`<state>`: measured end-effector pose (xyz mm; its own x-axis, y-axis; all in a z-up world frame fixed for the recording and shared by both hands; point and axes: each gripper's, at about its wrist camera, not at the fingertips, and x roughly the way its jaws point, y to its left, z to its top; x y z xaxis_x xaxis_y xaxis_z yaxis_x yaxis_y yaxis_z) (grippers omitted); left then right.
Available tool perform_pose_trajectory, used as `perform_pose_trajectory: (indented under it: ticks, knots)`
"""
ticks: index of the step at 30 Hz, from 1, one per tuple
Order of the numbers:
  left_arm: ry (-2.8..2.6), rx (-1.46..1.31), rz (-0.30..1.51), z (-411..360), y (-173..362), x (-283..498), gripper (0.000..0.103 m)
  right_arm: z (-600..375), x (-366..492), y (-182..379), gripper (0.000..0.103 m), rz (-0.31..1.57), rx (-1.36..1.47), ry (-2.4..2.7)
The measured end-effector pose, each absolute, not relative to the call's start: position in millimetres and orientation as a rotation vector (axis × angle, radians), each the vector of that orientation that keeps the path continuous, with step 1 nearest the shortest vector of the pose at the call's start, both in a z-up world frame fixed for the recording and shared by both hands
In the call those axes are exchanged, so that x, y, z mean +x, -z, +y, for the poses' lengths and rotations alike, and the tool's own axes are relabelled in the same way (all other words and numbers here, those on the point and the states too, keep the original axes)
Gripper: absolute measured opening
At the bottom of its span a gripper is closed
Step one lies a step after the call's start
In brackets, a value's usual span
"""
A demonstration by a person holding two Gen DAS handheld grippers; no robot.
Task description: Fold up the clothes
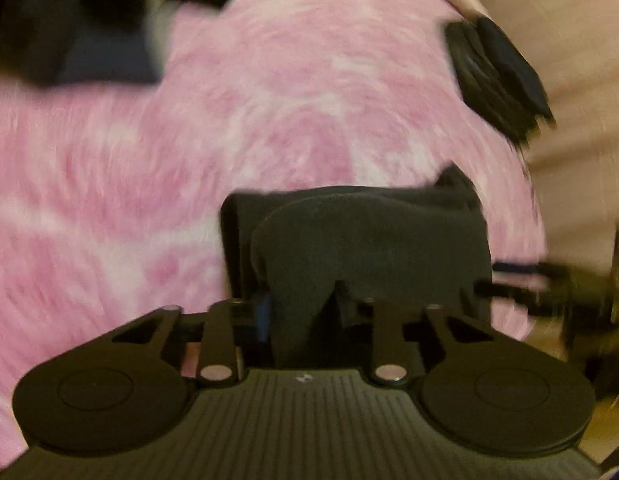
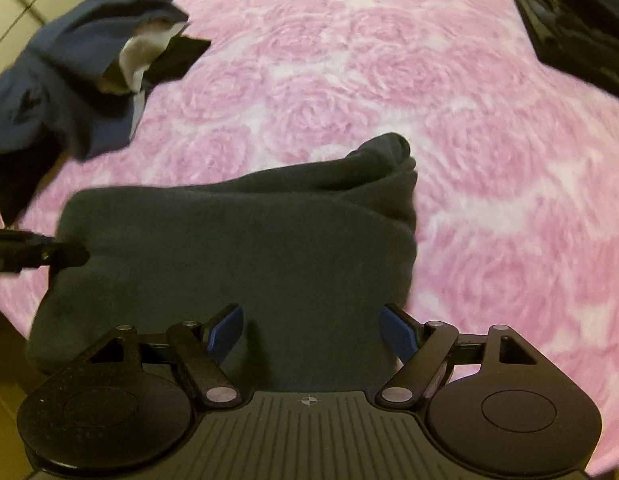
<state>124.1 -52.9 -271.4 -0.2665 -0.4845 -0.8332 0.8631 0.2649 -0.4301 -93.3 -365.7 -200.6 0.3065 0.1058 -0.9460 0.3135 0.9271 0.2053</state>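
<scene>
A dark folded garment (image 2: 237, 248) lies on the pink rose-patterned blanket (image 2: 389, 60). My right gripper (image 2: 311, 328) hangs just above the garment's near edge, open, and its blue pads (image 2: 225, 332) touch nothing. The left gripper (image 2: 49, 256) comes in from the left edge of the right wrist view and meets the garment's left end. In the blurred left wrist view, the dark garment (image 1: 361, 240) bunches up between the fingers of my left gripper (image 1: 305, 304) and hides their tips. A sliver of blue pad (image 1: 263, 314) shows beside the cloth.
A loose heap of navy and white clothes (image 2: 69, 72) lies at the blanket's far left. A black item (image 2: 581, 28) sits at the far right. A folded black stack (image 1: 497, 76) rests by a beige surface (image 1: 569, 40). The blanket's edge drops away at the left (image 2: 5, 320).
</scene>
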Motion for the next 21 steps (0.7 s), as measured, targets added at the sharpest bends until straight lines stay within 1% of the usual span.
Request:
perform_pose_trajectory:
  ticks: [1,2,3,4,5,6,8,10,12,13,15,16,17,19,21]
  knots:
    - [1.434,0.473,1.117,-52,253,113,0.022,-364,-94,198,0.079,1.251,0.392,0.148]
    - [1.515,0.488,0.963,-48,235,103,0.022,-363,-93,197,0.079,1.243,0.387,0.151]
    - [1.577,0.461,0.850,-43,223,100,0.022,-361,-92,197,0.079,1.239,0.385,0.154]
    - [1.597,0.434,0.777,-41,219,100,0.022,-360,-91,198,0.079,1.237,0.386,0.156]
    - [1.576,0.421,0.772,-43,226,106,0.023,-358,-90,200,0.079,1.236,0.387,0.157]
    - [1.542,0.417,0.827,-48,237,114,0.024,-357,-90,201,0.079,1.236,0.388,0.159]
    - [1.434,0.429,1.019,-58,271,133,0.025,-353,-91,204,0.079,1.240,0.385,0.156]
    - [1.368,0.382,1.129,-54,287,145,0.029,-350,-95,203,0.079,1.237,0.384,0.141]
    - [1.323,0.312,1.208,-47,292,154,0.038,-347,-101,203,0.079,1.234,0.382,0.129]
    - [1.299,0.277,1.244,-40,293,158,0.044,-346,-104,204,0.079,1.234,0.383,0.128]
    - [1.256,0.214,1.309,-27,294,165,0.049,-347,-108,206,0.079,1.240,0.390,0.128]
    - [1.246,0.191,1.342,-23,296,166,0.055,-347,-110,206,0.079,1.239,0.394,0.128]
    - [1.238,0.170,1.376,-20,299,166,0.058,-348,-112,206,0.079,1.234,0.399,0.126]
    - [1.234,0.156,1.436,-16,304,162,0.058,-347,-116,206,0.079,1.223,0.404,0.101]
    - [1.253,0.200,1.493,-17,312,153,0.047,-343,-119,204,0.079,1.211,0.392,0.058]
